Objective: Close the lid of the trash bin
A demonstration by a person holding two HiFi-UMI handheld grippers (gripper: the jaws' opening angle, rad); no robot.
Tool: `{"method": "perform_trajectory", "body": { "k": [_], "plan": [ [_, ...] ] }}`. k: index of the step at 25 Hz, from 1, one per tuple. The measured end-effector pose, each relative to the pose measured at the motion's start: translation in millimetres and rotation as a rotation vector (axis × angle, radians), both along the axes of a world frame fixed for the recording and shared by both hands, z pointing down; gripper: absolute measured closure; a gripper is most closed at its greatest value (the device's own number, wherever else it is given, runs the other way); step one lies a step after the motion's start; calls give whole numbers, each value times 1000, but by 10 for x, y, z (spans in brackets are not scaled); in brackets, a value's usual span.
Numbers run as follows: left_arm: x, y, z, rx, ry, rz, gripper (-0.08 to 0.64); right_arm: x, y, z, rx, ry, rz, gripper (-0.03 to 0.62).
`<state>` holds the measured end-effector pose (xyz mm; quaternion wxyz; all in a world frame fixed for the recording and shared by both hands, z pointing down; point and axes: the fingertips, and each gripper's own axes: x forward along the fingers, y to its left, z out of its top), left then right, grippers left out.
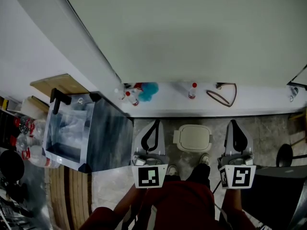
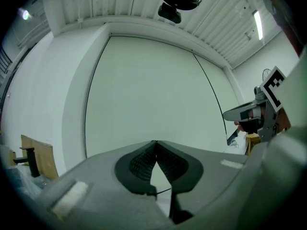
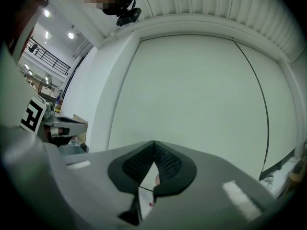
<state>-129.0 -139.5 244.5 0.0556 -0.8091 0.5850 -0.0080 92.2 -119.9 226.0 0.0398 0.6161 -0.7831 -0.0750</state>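
A small cream trash bin (image 1: 193, 137) stands on the floor by the wall, between my two grippers. Seen from above, its lid looks to lie flat on it. My left gripper (image 1: 155, 122) is held just left of the bin, my right gripper (image 1: 233, 122) just right of it, both level and aimed at the white wall. Neither touches the bin. In the left gripper view the jaws (image 2: 156, 143) meet at the tips with nothing between them. The right gripper's jaws (image 3: 154, 143) are likewise shut and empty. The person's shoes (image 1: 204, 159) stand just before the bin.
A large dark open box (image 1: 86, 133) with clear plastic inside stands at the left. A white ledge (image 1: 268, 102) along the wall carries red-capped bottles (image 1: 130, 97), a blue object (image 1: 149, 90) and a looped cable (image 1: 223, 95). A black stool (image 1: 285, 155) is at the right.
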Motion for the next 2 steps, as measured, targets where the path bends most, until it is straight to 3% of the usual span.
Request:
{"method": "perform_trajectory", "body": {
  "k": [2],
  "plan": [
    [11,-18,-25,6,4,7,555,30,-14,7,-4,1,3,592]
  ]
}}
